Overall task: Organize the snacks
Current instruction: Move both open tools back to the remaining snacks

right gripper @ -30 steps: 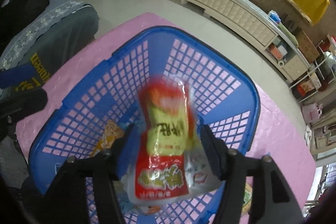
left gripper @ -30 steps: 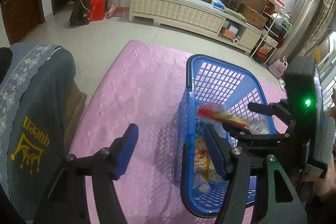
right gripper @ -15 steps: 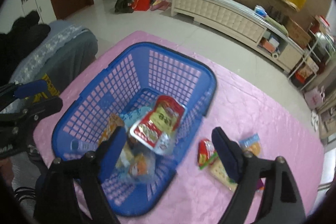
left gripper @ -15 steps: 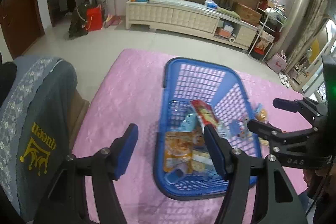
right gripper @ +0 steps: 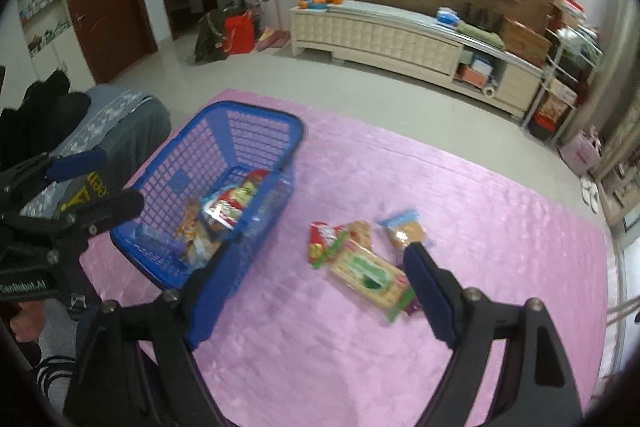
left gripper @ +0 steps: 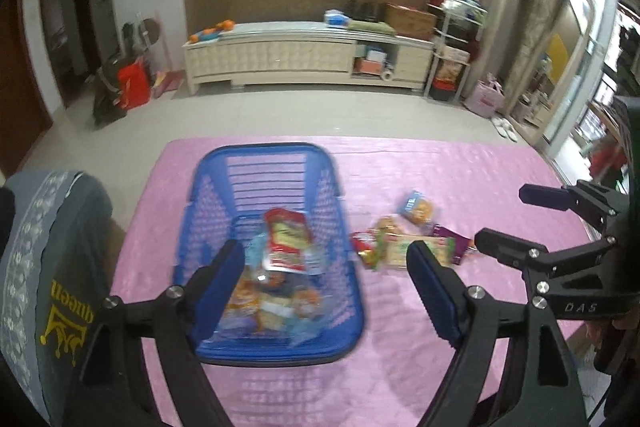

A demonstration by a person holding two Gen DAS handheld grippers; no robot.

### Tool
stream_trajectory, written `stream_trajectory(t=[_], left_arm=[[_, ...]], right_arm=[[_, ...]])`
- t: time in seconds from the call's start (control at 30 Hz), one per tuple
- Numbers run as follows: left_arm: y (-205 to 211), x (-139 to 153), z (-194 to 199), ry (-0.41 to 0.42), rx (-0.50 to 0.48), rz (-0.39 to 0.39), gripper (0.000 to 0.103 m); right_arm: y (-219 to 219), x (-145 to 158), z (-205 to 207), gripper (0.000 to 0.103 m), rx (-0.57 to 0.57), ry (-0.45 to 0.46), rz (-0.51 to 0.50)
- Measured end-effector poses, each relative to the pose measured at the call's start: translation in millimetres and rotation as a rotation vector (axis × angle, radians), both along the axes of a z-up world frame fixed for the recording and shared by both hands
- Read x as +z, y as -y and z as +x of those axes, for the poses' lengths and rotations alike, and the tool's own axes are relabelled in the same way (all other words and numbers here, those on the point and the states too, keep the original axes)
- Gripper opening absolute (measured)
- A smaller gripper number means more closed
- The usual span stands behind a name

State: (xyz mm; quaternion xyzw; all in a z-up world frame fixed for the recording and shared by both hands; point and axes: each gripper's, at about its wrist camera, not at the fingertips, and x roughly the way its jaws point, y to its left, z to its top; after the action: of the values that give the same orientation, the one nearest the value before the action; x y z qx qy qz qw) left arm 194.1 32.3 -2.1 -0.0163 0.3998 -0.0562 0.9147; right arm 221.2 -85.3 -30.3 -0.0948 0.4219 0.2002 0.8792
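- One second before, the right gripper (right gripper: 312, 283) was clamped on a red-and-yellow snack packet (left gripper: 286, 241) above the blue basket (left gripper: 338, 195); at this moment its jaws stood wide apart with nothing between them, and the packet lay inside the basket on top of the other contents.
- Both views had drawn back from the basket, so the pink-covered tabletop (left gripper: 460, 163) to the basket's right had come into sight.
- Judgement: one deposit was complete, and the right gripper was free for the next item.
- The left gripper (left gripper: 326, 281) was wide and empty, over the near end of the basket.
- Basket contents: the red-and-yellow packet uppermost, with several orange and clear-wrapped packs beneath it; blur prevented a count.
- Outside the basket, just to its right on the tabletop, lay a loose cluster: a small red packet (right gripper: 324, 237), a green-labelled cracker pack (right gripper: 366, 273), a blue-edged biscuit pack (right gripper: 406, 231) and a purple item partly hidden behind the right gripper's finger.
- Judgement: the task was partly done, with that cluster outstanding.
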Motion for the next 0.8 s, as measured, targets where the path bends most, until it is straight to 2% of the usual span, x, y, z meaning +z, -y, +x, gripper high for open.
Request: stream_trajectory(t=[0.17, 0.37, 0.6, 0.8], left_arm=[[42, -3, 6, -0.003, -0.058, 0.026, 0.082], [84, -23, 20, -0.046, -0.100, 0.038, 0.082], [124, -67, 38, -0.139, -0.139, 0.054, 0.082], [148, -96, 50, -0.193, -0.144, 0.055, 0.082]], right_arm=[[42, -4, -1, 0.087, -0.058, -0.004, 0.019], [86, -23, 3, 0.087, -0.103, -0.037, 0.025], [132, -60, 14, 0.087, -0.154, -0.086, 0.037], [154, -89, 23, 0.087, -0.127, -0.112, 0.037]])
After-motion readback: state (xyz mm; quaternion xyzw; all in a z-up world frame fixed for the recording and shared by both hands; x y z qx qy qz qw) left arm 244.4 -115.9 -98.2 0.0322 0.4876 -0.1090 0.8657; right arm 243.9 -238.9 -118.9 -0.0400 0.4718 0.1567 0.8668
